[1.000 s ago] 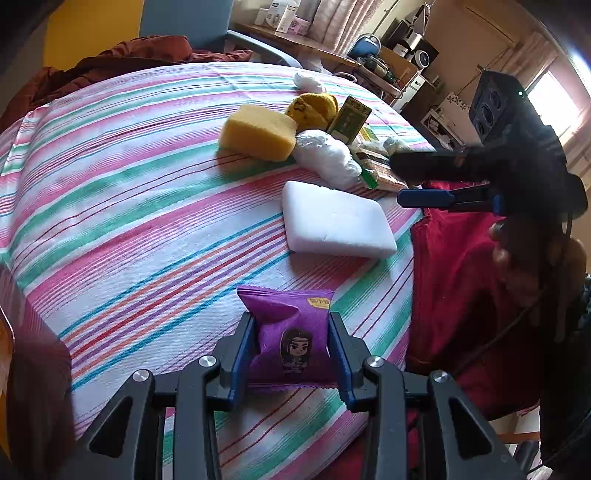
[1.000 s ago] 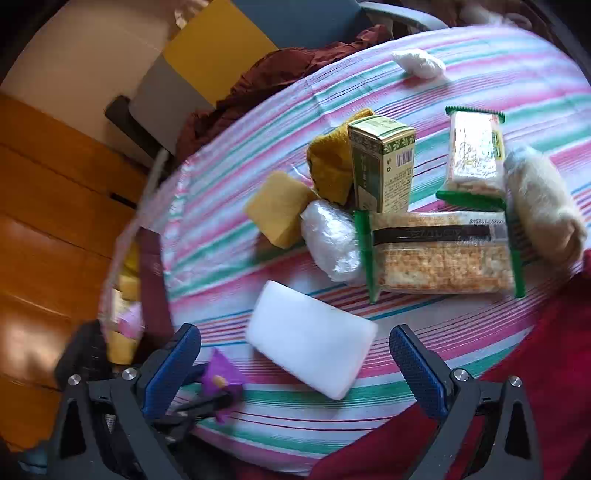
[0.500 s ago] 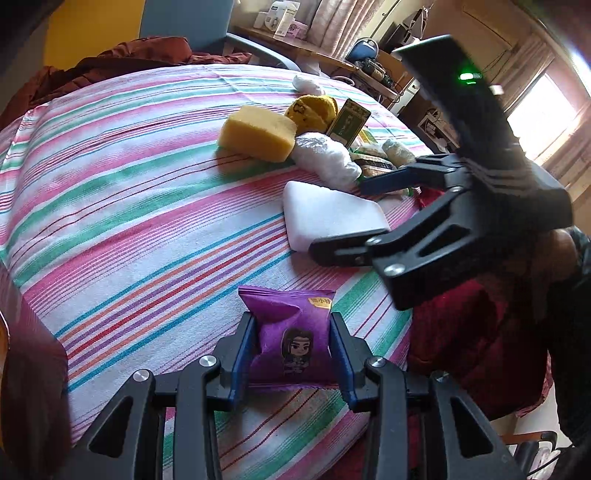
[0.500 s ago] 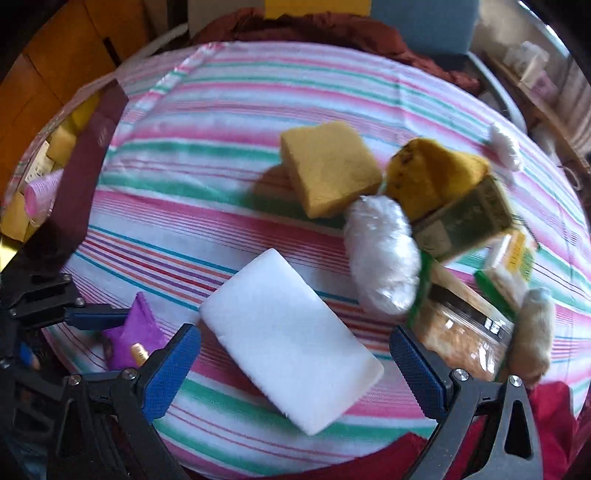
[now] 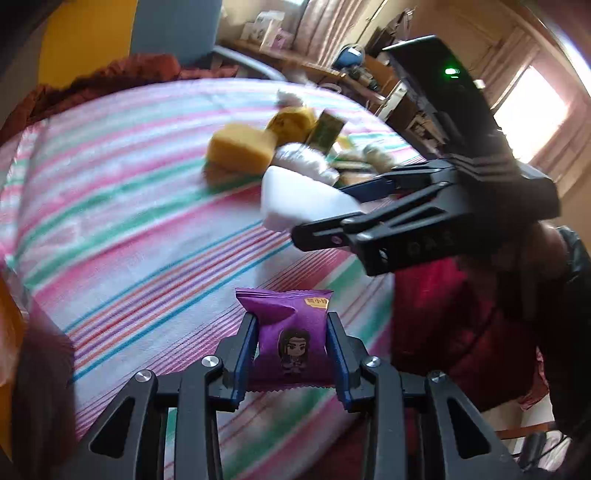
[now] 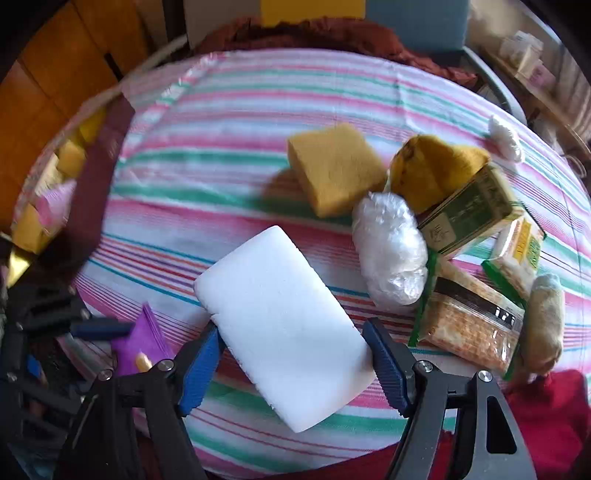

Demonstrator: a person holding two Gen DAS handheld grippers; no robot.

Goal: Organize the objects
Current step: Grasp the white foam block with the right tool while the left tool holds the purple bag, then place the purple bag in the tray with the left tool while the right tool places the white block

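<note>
- The left gripper (image 5: 291, 341) is clamped on a purple snack packet (image 5: 290, 334), blue pads pressed to both of its sides, just above the near edge of the striped tablecloth (image 5: 122, 206).
- The right gripper (image 6: 291, 360) straddles a white foam block (image 6: 284, 334); its jaws are closing, the blue fingers (image 6: 201, 363) at the block's long sides, the left one touching or very nearly so, the right one just at the edge.
- The white foam block lies flat and slanted on the cloth, near the table's front edge, with a strip of bare cloth between it and the drop-off.
- Beyond the block, a crowded cluster fills the right side: a yellow sponge (image 6: 334, 168), a clear plastic-wrapped bundle (image 6: 391, 253), a mustard-yellow cloth (image 6: 432, 168) and a green carton (image 6: 469, 216) leaning against it.
- Two cracker packs (image 6: 469, 325) with green ends lie near the right edge, a pale fuzzy roll (image 6: 545, 321) just beside them, close to the rim.
- A small white wad (image 6: 506, 138) sits apart at the far right rim.
- The left and far parts of the cloth lie open, from the sponge back to the far edge, where a dark red fabric (image 6: 332, 31) bunches.
- Seen from the left wrist, the right gripper reaches in from the right, over the block; red fabric hangs below the table edge there.
- At the left, off the table, a basket (image 6: 48, 192) holds yellow and pink items, blurred.
</note>
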